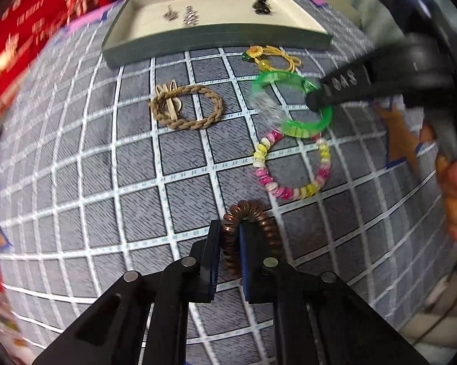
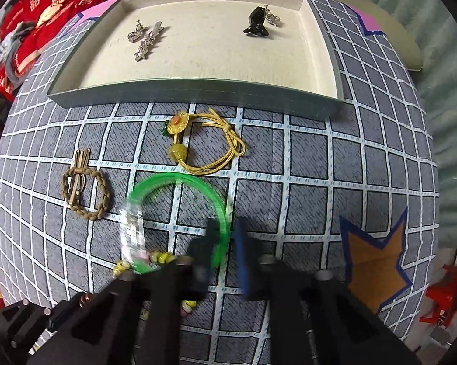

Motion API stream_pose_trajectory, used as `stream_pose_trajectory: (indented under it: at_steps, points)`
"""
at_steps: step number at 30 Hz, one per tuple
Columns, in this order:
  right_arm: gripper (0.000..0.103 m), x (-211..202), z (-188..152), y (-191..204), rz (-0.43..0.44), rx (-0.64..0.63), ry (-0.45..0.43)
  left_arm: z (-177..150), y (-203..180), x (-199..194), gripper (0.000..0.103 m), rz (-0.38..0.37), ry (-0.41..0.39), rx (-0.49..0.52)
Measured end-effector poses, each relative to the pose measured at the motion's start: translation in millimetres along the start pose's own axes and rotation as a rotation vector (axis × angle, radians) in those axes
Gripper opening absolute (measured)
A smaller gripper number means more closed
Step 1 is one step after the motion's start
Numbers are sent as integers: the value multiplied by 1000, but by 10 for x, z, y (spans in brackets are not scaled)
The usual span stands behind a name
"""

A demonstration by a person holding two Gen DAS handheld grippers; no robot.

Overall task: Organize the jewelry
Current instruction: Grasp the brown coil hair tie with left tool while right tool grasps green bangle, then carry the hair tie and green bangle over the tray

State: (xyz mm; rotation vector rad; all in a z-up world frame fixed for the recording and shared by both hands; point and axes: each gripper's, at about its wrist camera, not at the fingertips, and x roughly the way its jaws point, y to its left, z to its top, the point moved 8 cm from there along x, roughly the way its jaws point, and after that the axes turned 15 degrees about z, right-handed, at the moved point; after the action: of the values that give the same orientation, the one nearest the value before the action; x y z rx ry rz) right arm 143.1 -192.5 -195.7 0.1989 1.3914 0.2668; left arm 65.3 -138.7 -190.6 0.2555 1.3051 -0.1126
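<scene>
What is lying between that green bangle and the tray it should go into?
The yellow flower hair tie lies on the cloth between the green bangle, clamped in the right gripper, and the tray. It lies flat, so lifting the bangle over it should probably clear it. The tray's near wall must also be cleared.

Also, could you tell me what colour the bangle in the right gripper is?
Translucent green bangle, clearest in the right wrist view.

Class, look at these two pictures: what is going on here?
A person is sorting jewelry with two handheld grippers. The left gripper is shut on a brown coil hair tie; the right gripper is shut on a green bangle. Three more pieces lie on the checked cloth near the tray.
</scene>
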Motion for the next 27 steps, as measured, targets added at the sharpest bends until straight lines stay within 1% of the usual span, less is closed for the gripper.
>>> stream_pose_trajectory:
  at_steps: [2, 4, 7, 9, 13, 15, 16, 18, 19, 24, 26, 27]
  points:
    - [8, -35, 9, -53, 50, 35, -8, 52, 17, -6, 22, -45, 10, -62]
    - [8, -82, 9, -103, 95, 65, -18, 104, 36, -12, 22, -67, 14, -101]
    - [8, -156, -19, -176, 147, 93, -28, 186, 37, -22, 22, -83, 12, -136]
    - [8, -205, -31, -201, 166, 106, -33, 241, 43, -18, 22, -82, 7, -144]
    - [8, -300, -57, -256, 200, 135, -43, 368, 36, -14, 22, -77, -9, -149]
    - [8, -356, -150, -305, 212, 145, -48, 447, 2, -28, 22, -75, -20, -150]
    - [8, -383, -149, -317, 218, 151, -50, 479, 55, -18, 22, -76, -23, -151]
    - [8, -412, -149, -373, 225, 155, -54, 566, 40, -19, 22, -76, -32, -152]
    - [8, -433, -151, -381, 227, 156, -57, 583, 131, -22, 22, -77, -36, -152]
    - [8, -536, -101, -375, 234, 159, -78, 836, 205, -26, 22, -75, -66, -156]
    - [8, -584, -35, -383, 239, 159, -90, 911, 304, -15, 22, -73, -80, -159]
    - [8, -604, -4, -386, 239, 158, -95, 843, 432, -14, 22, -73, -87, -161]
